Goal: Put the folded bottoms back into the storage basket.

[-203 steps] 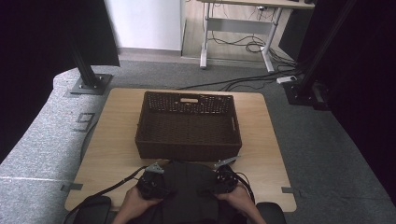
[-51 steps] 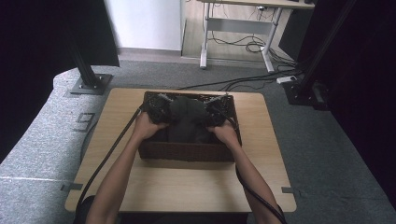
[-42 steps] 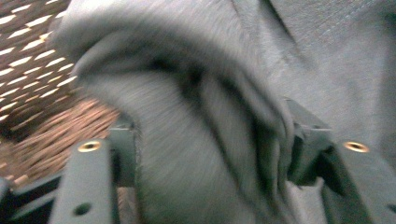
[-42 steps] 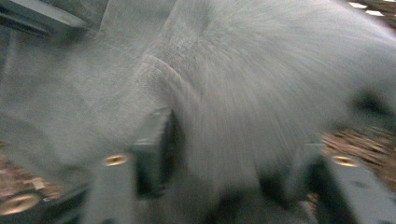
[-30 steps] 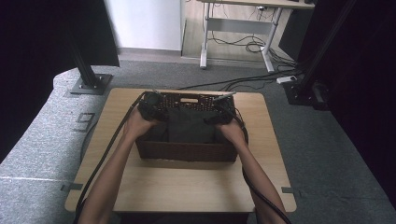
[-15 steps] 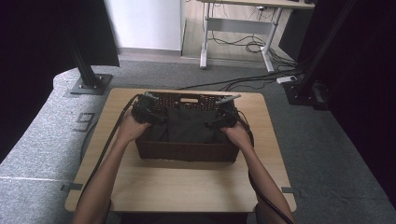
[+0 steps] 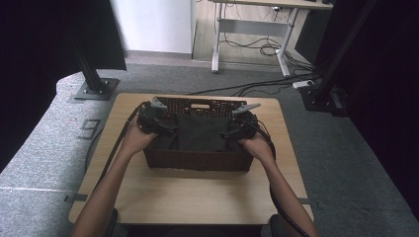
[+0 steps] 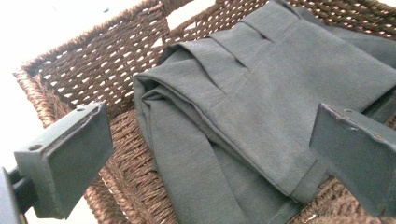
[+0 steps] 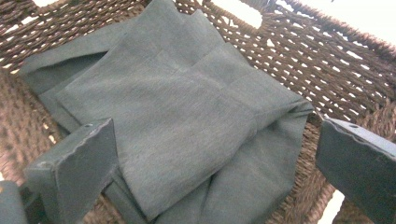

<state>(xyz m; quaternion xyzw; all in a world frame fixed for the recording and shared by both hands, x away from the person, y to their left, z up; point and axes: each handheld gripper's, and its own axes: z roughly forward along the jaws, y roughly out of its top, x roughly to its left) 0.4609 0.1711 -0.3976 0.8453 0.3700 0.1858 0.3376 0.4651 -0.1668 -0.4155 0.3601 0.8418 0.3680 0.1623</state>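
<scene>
High view: a folded dark grey garment (image 7: 200, 132) lies inside the brown wicker basket (image 7: 197, 160) on the wooden table (image 7: 192, 192). The left gripper (image 7: 165, 127) and right gripper (image 7: 231, 132) hang over the basket's 2 ends; both have just been opening, their jaws now spread wide above the cloth, gripping nothing.

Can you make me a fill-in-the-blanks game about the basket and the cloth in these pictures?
1. The folded dark cloth lies inside the ____.
2. The woven basket stands on a wooden ____.
3. The left gripper and the right gripper both have their jaws ____, with nothing between them.

Missing words: basket; table; open
</scene>
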